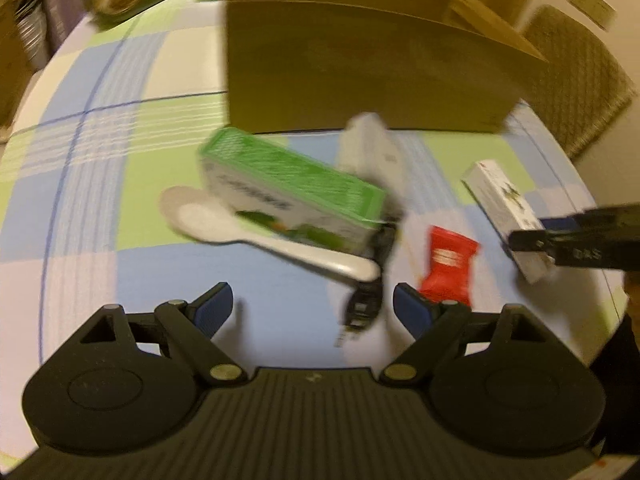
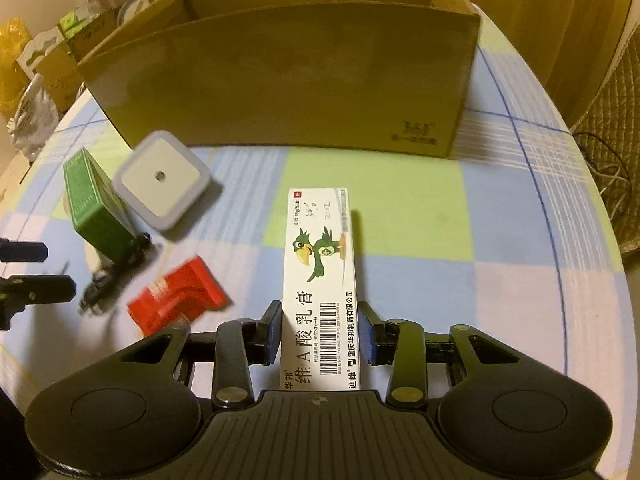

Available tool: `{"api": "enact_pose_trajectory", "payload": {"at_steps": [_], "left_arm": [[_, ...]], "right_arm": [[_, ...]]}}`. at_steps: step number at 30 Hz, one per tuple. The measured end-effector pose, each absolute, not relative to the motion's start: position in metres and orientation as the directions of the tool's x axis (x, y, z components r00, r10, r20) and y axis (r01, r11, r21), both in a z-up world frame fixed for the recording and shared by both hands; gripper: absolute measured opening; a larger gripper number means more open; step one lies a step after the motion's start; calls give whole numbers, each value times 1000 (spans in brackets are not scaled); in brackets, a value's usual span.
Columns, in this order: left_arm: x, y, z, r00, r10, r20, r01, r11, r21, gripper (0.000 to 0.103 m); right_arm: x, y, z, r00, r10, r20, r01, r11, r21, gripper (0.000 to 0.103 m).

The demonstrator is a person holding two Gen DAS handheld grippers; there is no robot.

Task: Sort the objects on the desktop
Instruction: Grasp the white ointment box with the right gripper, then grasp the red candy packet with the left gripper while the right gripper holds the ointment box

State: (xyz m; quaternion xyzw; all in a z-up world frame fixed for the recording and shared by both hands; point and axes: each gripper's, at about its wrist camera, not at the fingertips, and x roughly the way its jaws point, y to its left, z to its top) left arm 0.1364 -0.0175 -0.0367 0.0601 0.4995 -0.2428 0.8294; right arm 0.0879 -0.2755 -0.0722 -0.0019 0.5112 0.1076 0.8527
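Note:
My right gripper [image 2: 320, 330] is shut on a long white ointment box [image 2: 320, 272] with a green bird on it; the box also shows in the left wrist view [image 1: 506, 208], held by the right gripper [image 1: 532, 246]. My left gripper [image 1: 312, 308] is open and empty, low over the table. Ahead of it lie a green box [image 1: 288, 188], a white spoon [image 1: 256, 232], a black cable plug [image 1: 364, 304], a red sachet [image 1: 450, 266] and a white square night light [image 1: 370, 148]. The right wrist view shows the green box [image 2: 98, 208], the night light [image 2: 162, 178] and the red sachet [image 2: 178, 298].
An open cardboard box [image 2: 280, 76] stands at the back of the checked tablecloth [image 2: 500, 240]; it also shows in the left wrist view [image 1: 360, 68]. Tins and bags sit beyond the table's far left edge. A quilted chair [image 1: 576, 76] stands at the right.

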Motion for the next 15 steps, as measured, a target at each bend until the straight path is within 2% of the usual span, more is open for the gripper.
{"api": "enact_pose_trajectory", "payload": {"at_steps": [4, 7, 11, 13, 15], "left_arm": [[123, -40, -33, 375, -362, -854, 542, 832, -115, 79], [112, -57, -31, 372, -373, -850, 605, 792, -83, 74], [96, -80, -29, 363, -393, -845, 682, 730, -47, 66], [91, -89, -32, 350, -403, -846, 708, 705, -43, 60], [90, -94, -37, 338, -408, -848, 715, 697, -50, 55]], "right_arm": [[88, -283, -76, 463, 199, -864, -179, 975, 128, 45], [89, -284, -77, 470, 200, -860, -189, 974, 123, 48], [91, -281, -79, 484, 185, -856, -229, 970, 80, 48], [89, -282, -78, 493, 177, -852, -239, 969, 63, 40], [87, -285, -78, 499, 177, -849, -236, 970, 63, 37]]}}
